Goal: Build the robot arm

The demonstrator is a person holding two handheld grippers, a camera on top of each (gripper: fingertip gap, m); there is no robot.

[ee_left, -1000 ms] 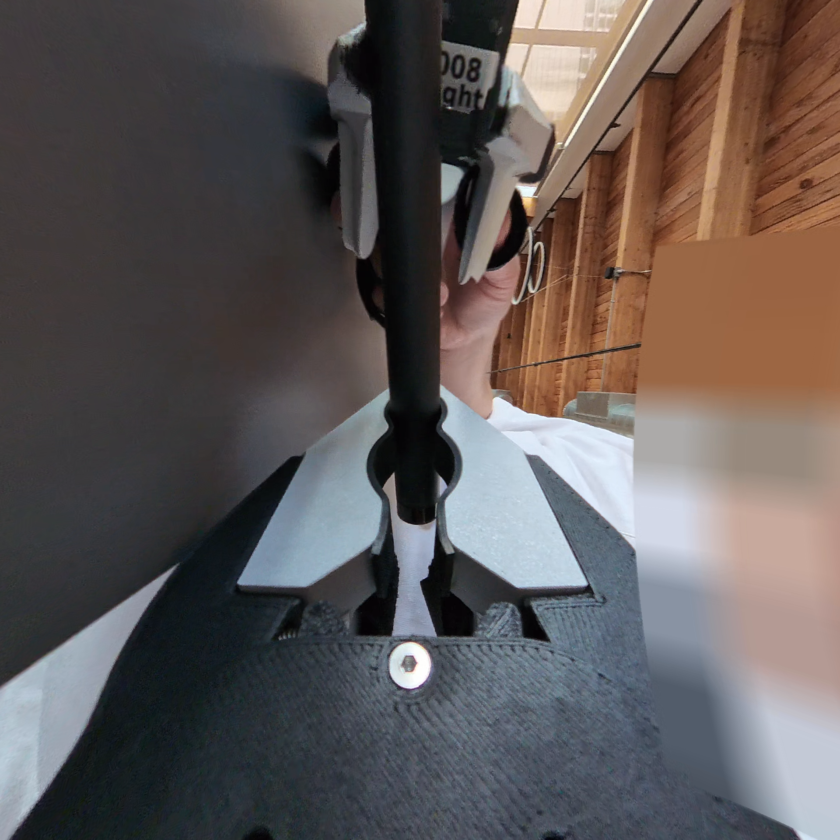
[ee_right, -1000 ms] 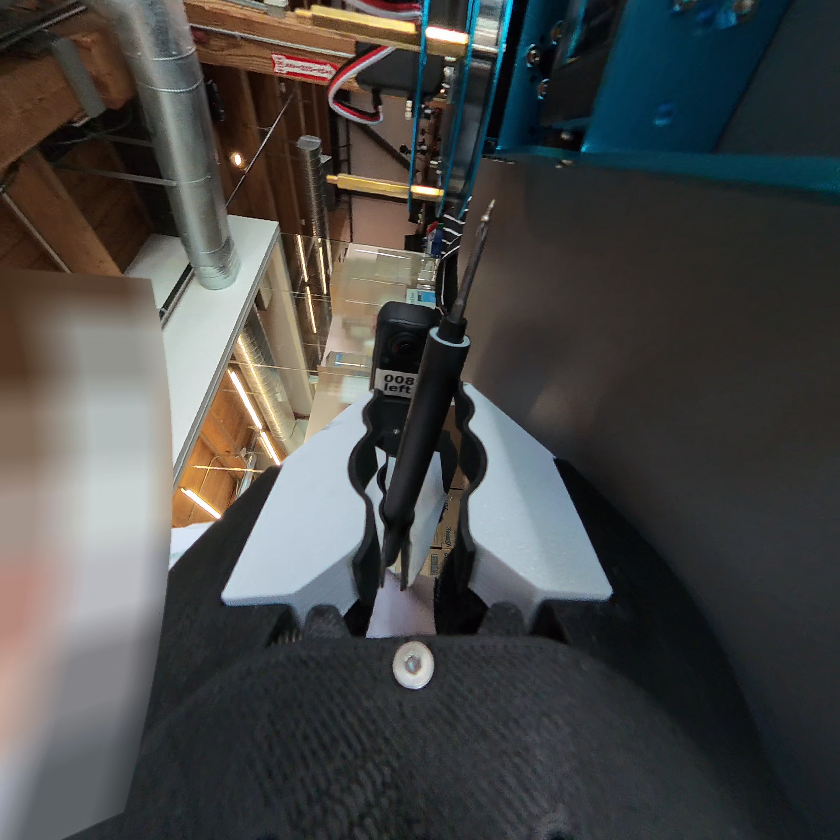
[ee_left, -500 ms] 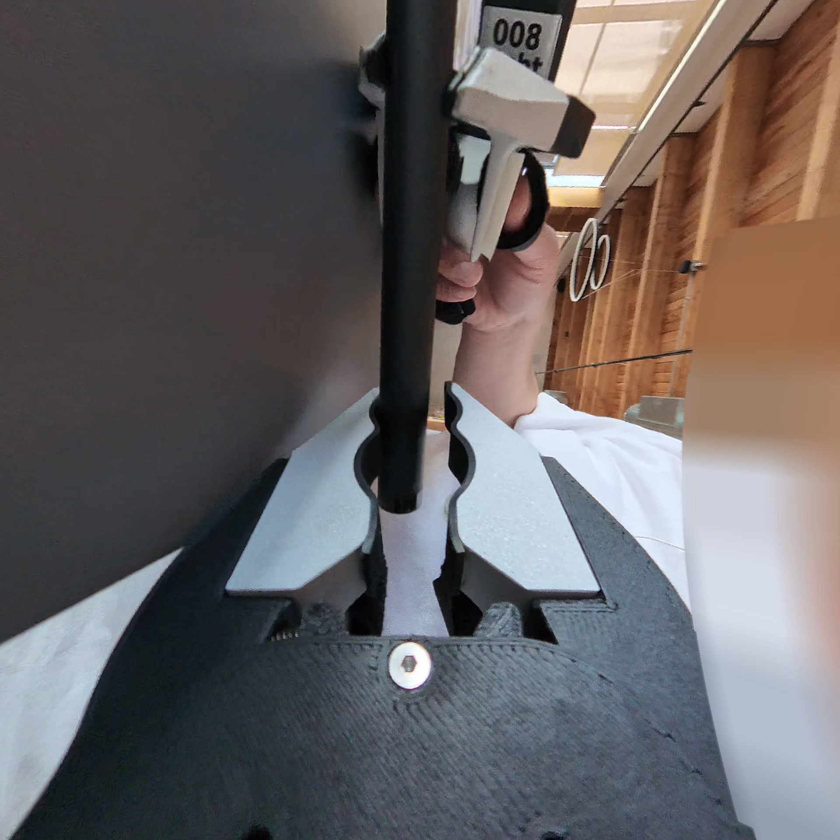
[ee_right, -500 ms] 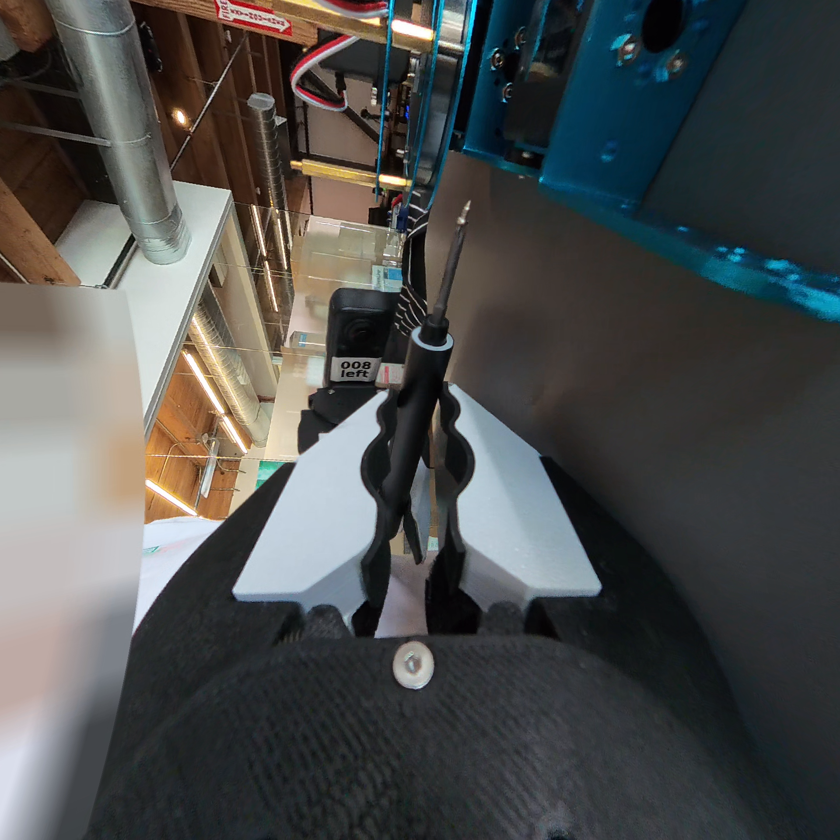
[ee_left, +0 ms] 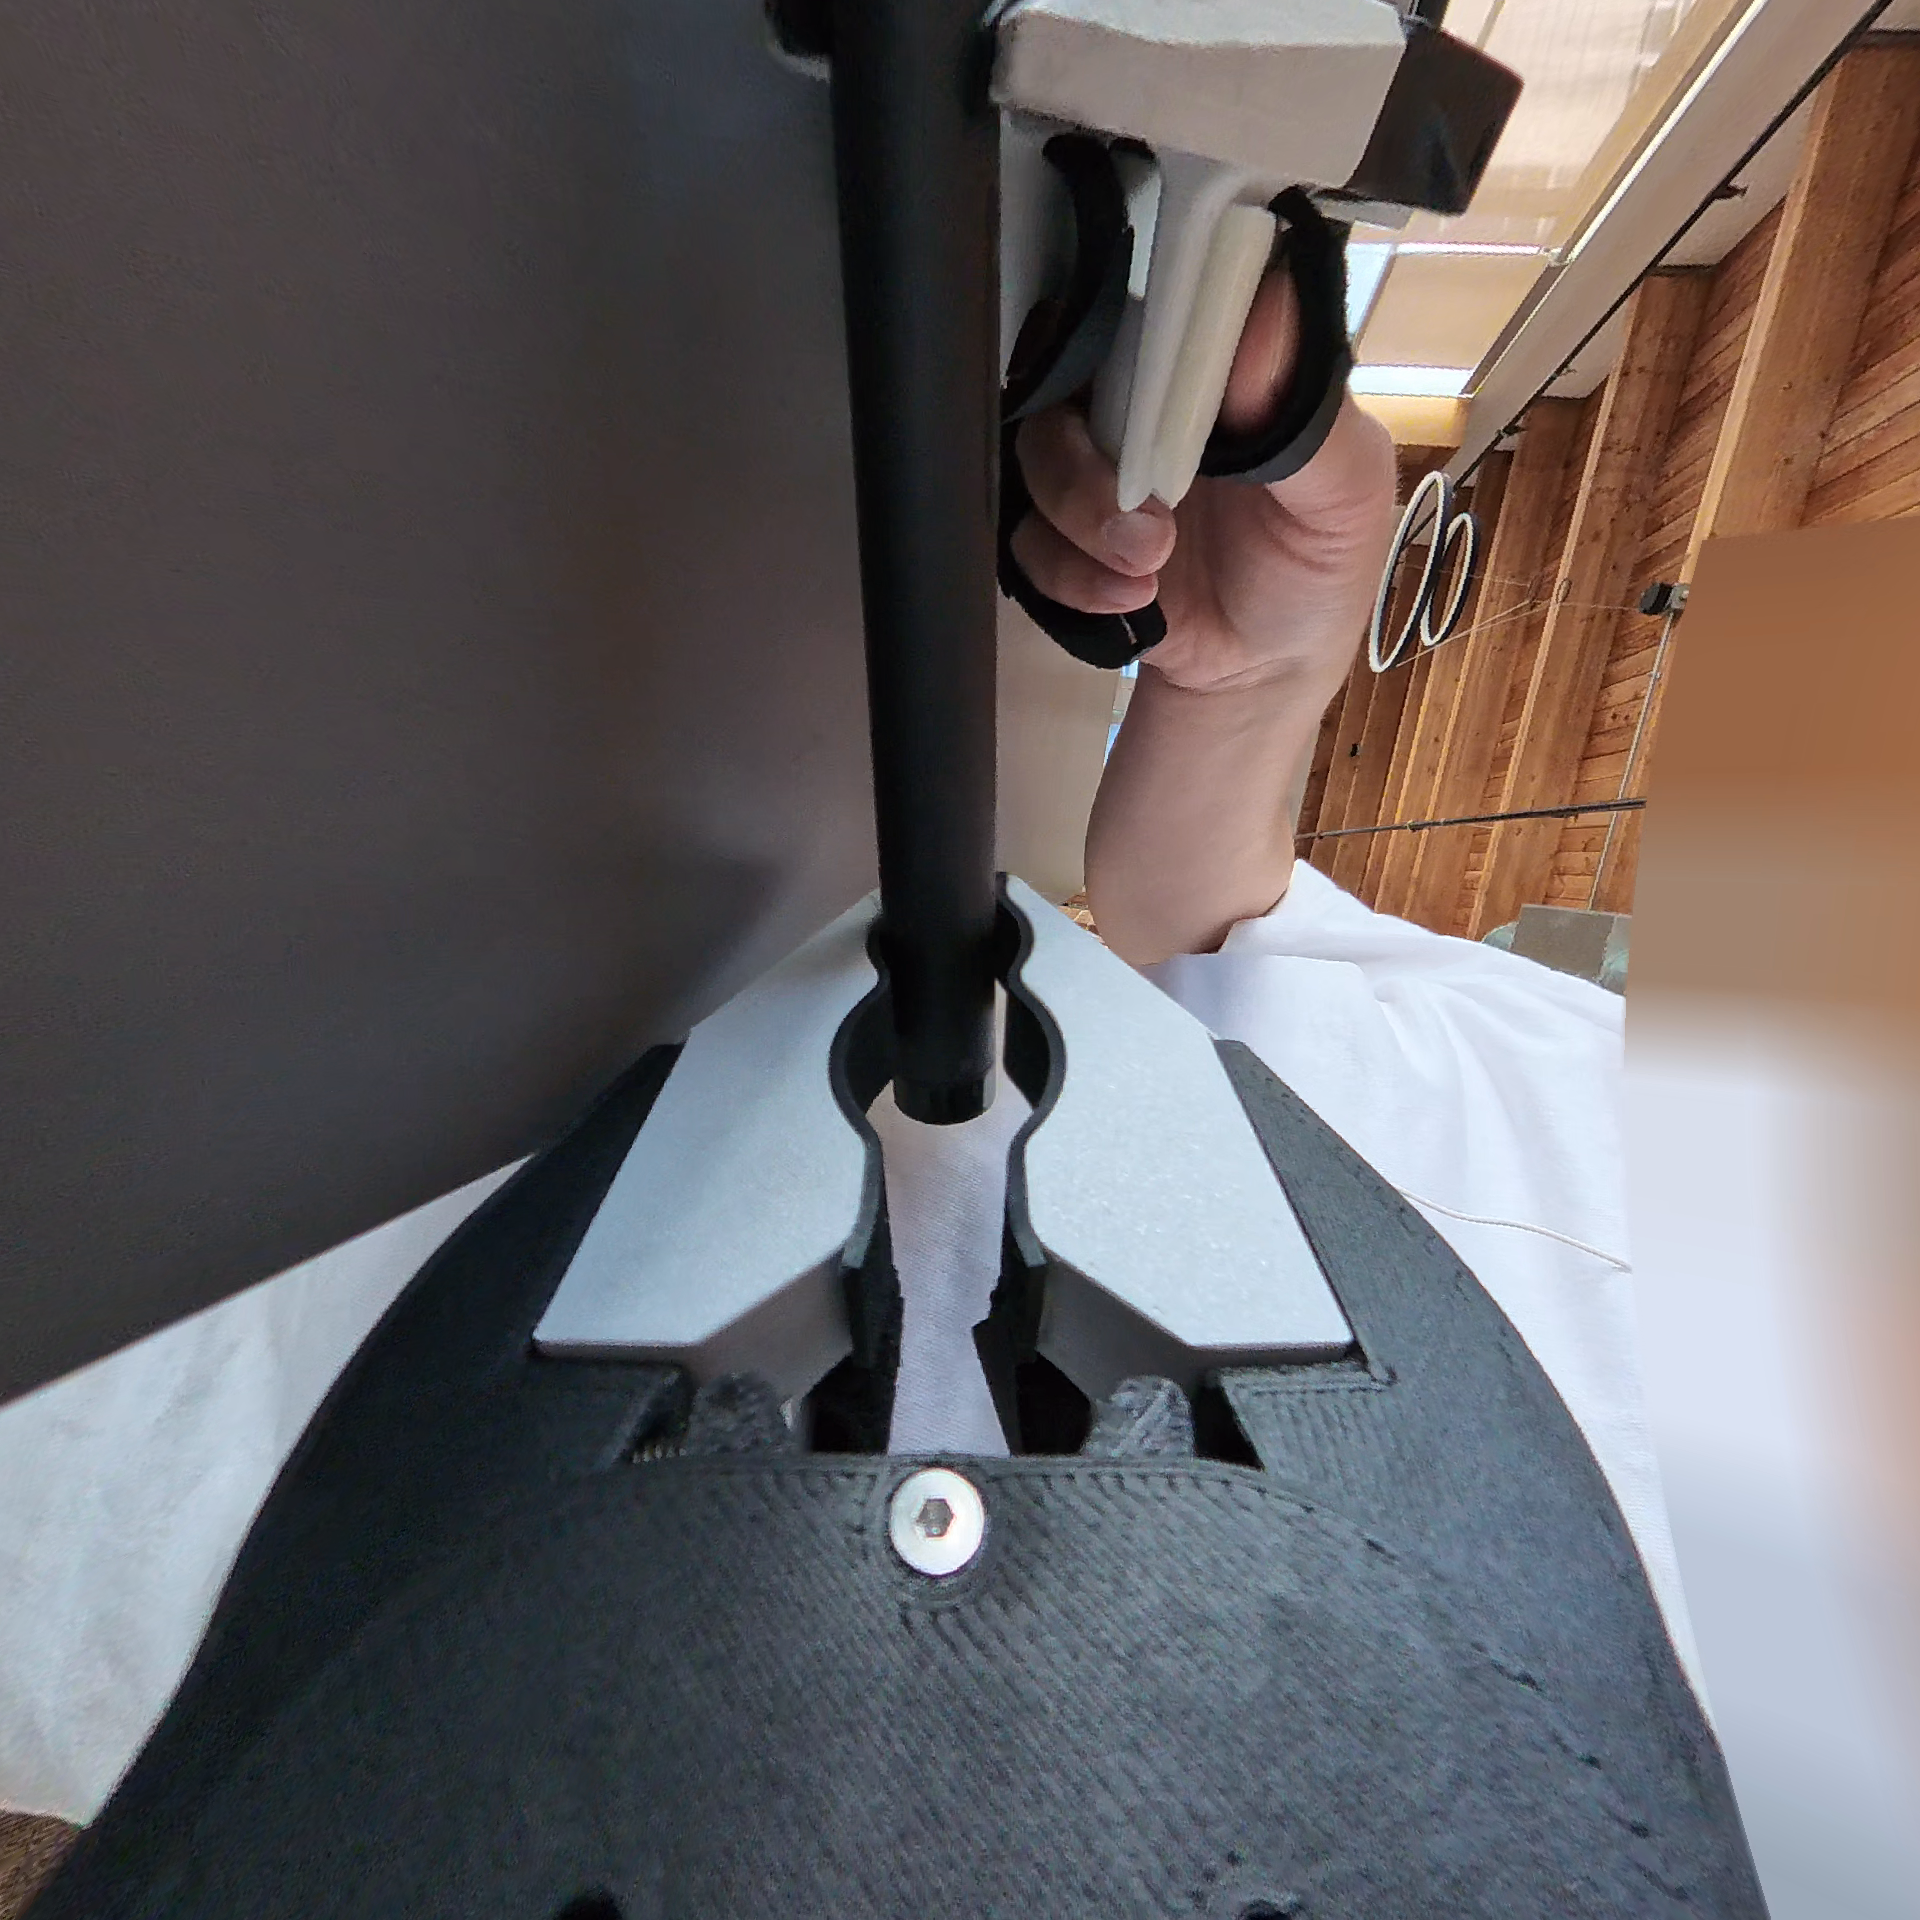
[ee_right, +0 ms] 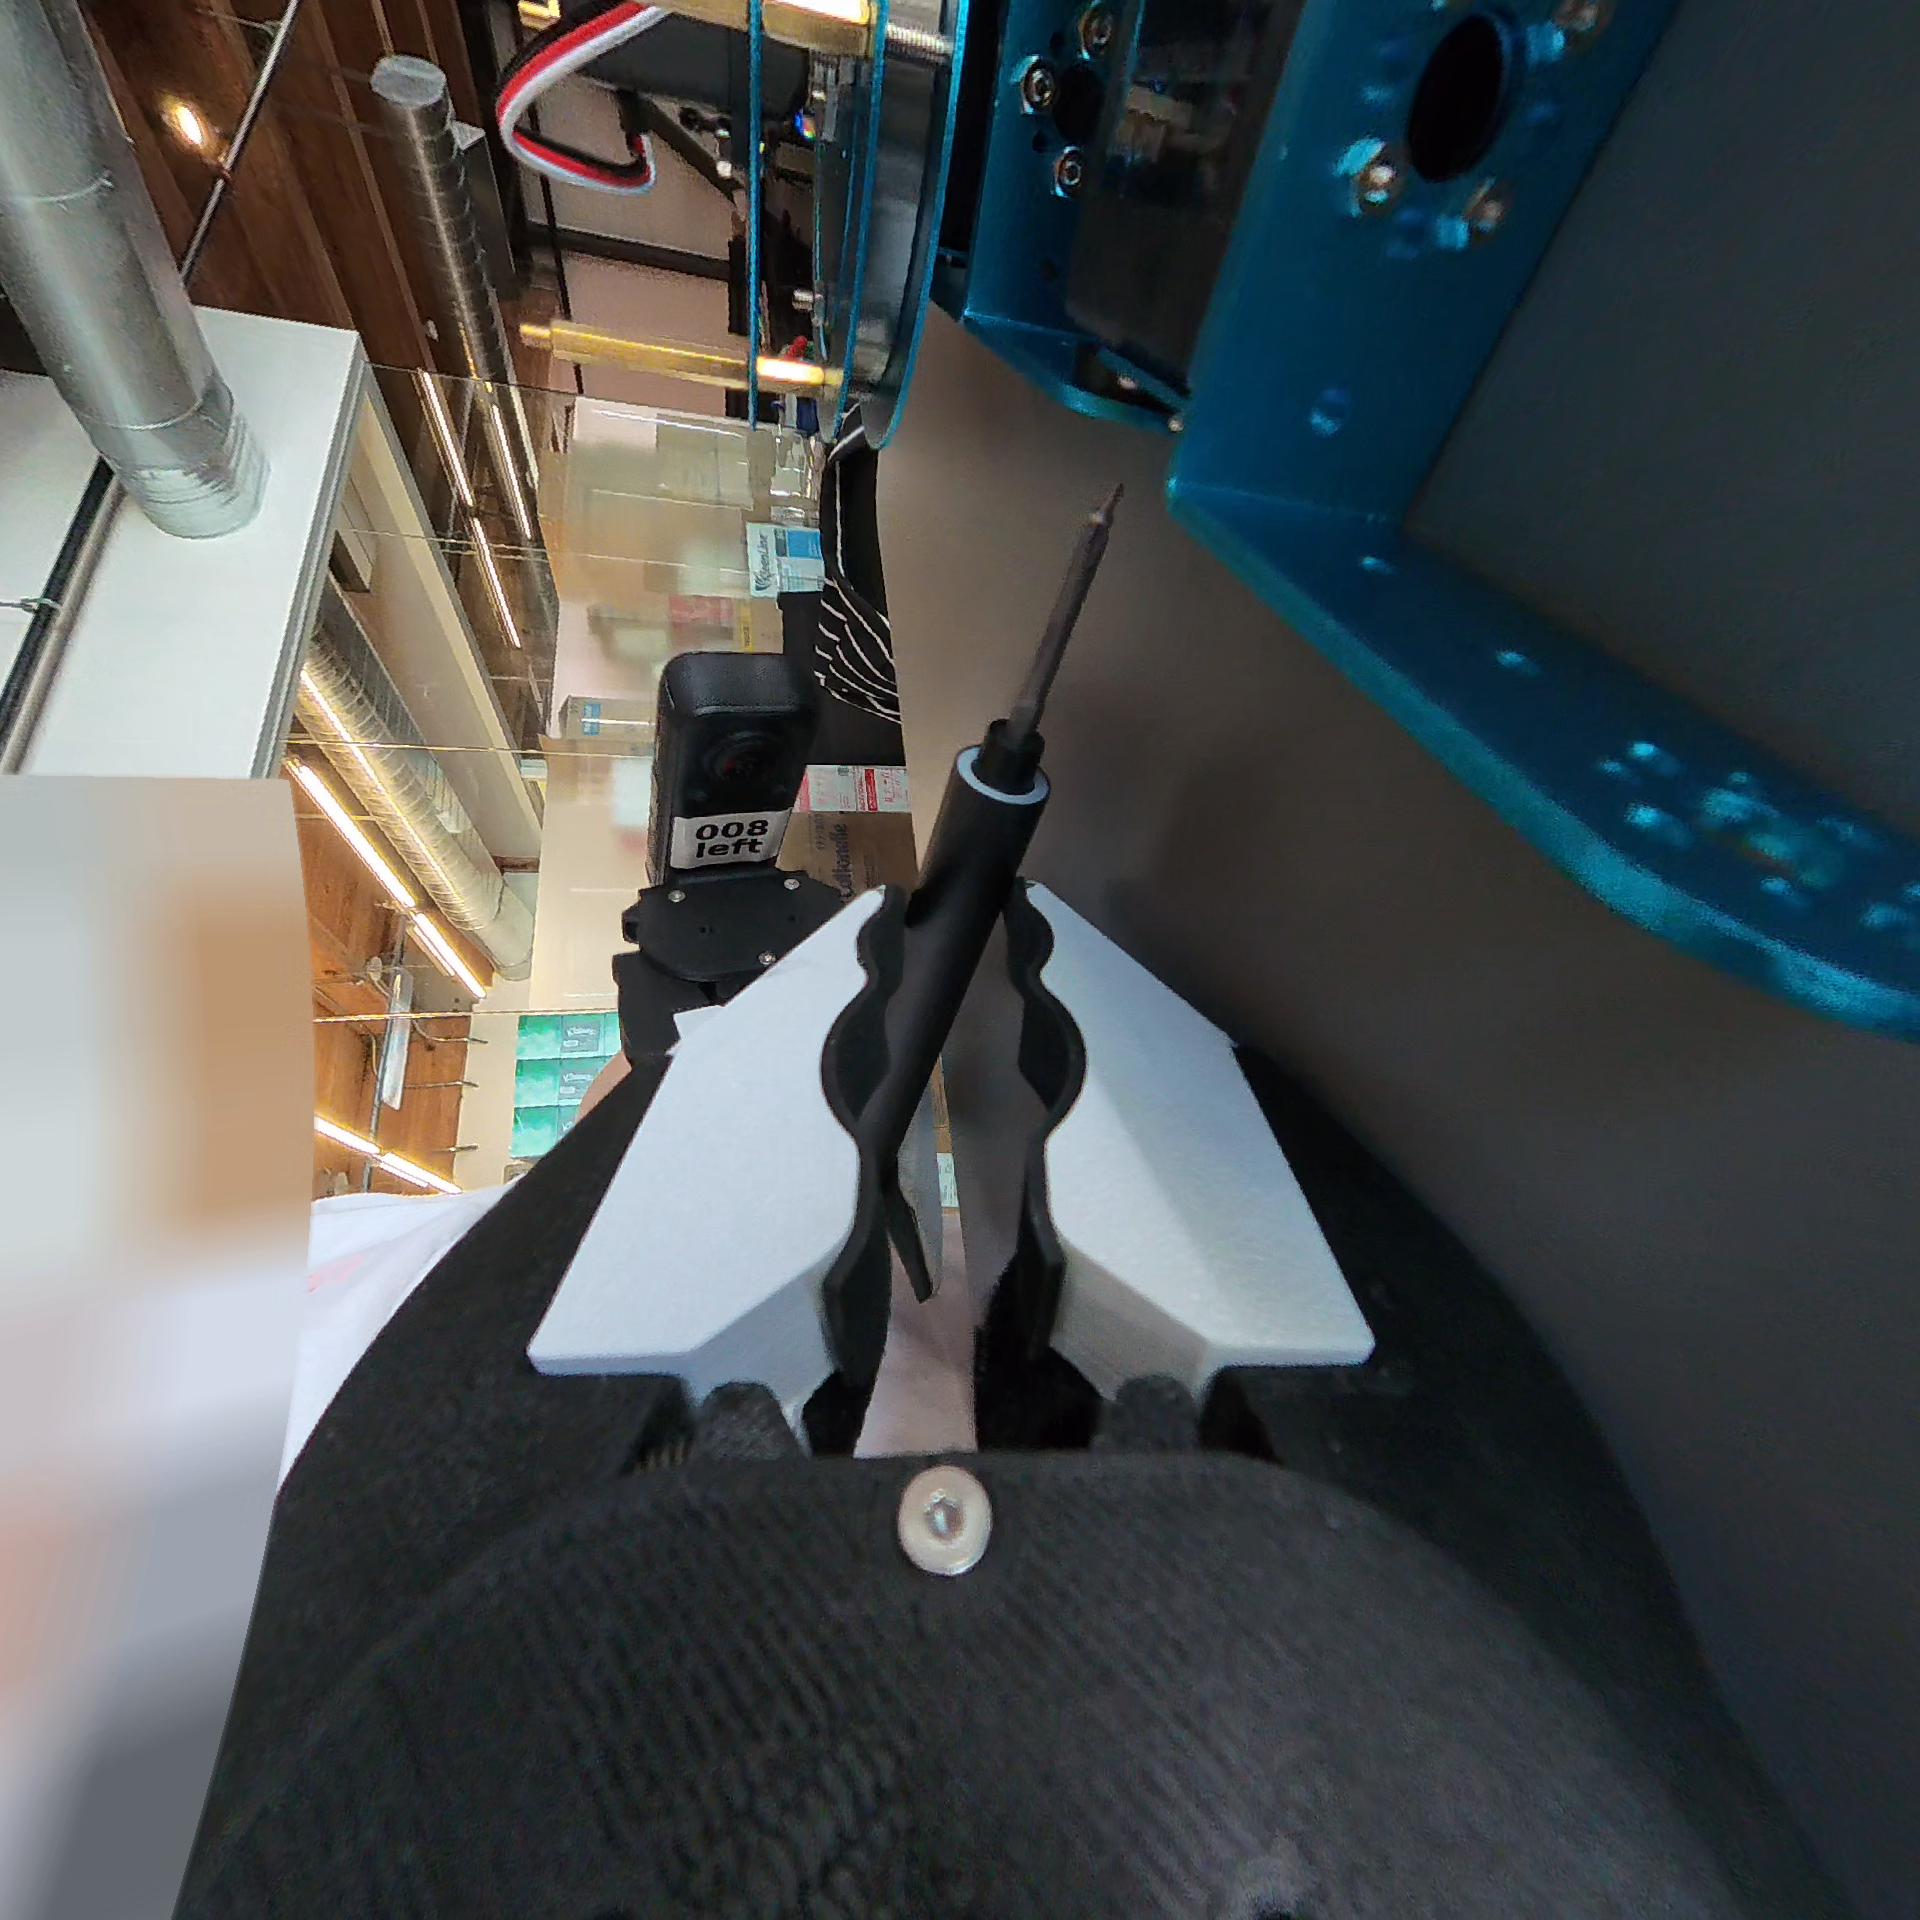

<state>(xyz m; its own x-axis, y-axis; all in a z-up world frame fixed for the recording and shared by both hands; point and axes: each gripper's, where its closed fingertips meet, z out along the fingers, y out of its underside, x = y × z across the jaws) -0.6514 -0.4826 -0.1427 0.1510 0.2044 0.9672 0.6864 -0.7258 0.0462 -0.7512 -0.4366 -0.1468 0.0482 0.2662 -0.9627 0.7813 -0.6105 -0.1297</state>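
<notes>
The left gripper [ee_left: 940, 1023] has its grey fingers [ee_left: 717, 1174] drawn narrow about the butt end of a black screwdriver [ee_left: 920, 623]; the tips look to touch the handle while the rounded notch behind them stands clear of it, so I cannot tell whether it truly grips. The handle runs straight up toward 12 o'clock, into the right gripper [ee_left: 1143, 260], with a hand [ee_left: 1236, 582] curled through its black finger loops at 1 o'clock. A dark grey panel [ee_left: 416, 520] fills the side from 9 to 11 o'clock, and white cloth [ee_left: 1403, 1060] lies at 3 o'clock.

In the right wrist view, the right gripper [ee_right: 951, 1029] has its white fingers [ee_right: 727, 1164] part closed, the screwdriver [ee_right: 971, 883] slanting between them against the left-hand one, with a gap on the other side; whether it is clamped I cannot tell. Its thin metal bit [ee_right: 1070, 603] points toward 1 o'clock, close beside the grey panel [ee_right: 1403, 1143]. A blue metal frame [ee_right: 1507, 644] sits at 2 o'clock. A black camera [ee_right: 727, 758] shows at 11 o'clock, and silver ducts [ee_right: 114, 281] at 10 o'clock.
</notes>
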